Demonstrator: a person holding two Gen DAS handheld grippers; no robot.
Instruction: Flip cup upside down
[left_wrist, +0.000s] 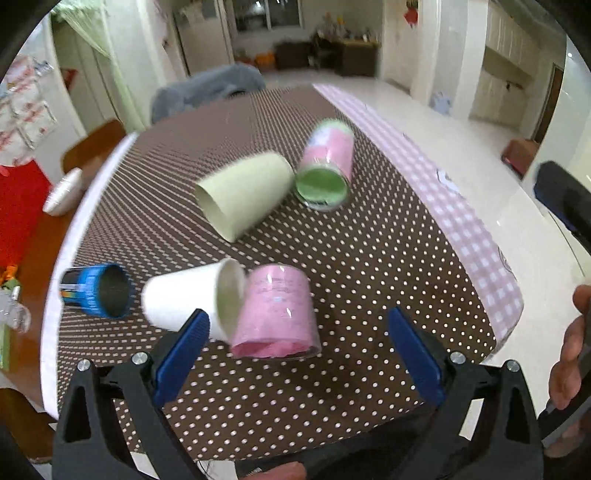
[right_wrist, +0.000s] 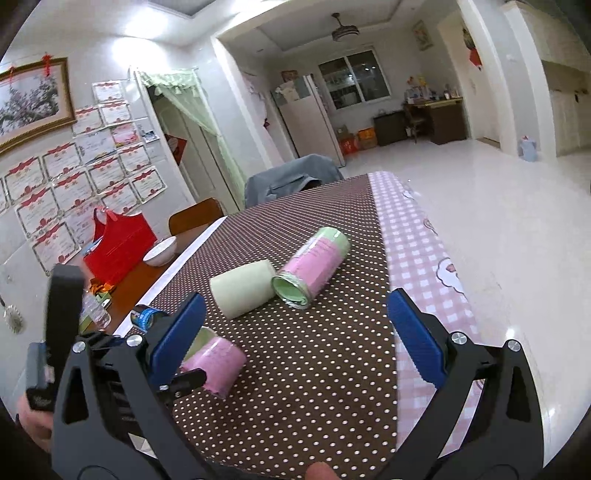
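With both my left gripper (left_wrist: 297, 328) and right gripper (right_wrist: 295, 325) spread wide and empty, I'd pinch the light, crushable white paper cup (left_wrist: 192, 295), lying sideways against the pink-wrapped can (left_wrist: 277, 314), gently mid-wall.

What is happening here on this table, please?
A person holds a hand-held gripper in each hand over a dotted table. Both the left gripper and the right gripper are open and empty. Several cups lie on their sides. The left gripper hovers near the pink cup, which touches the white cup. No cup is flipped yet.
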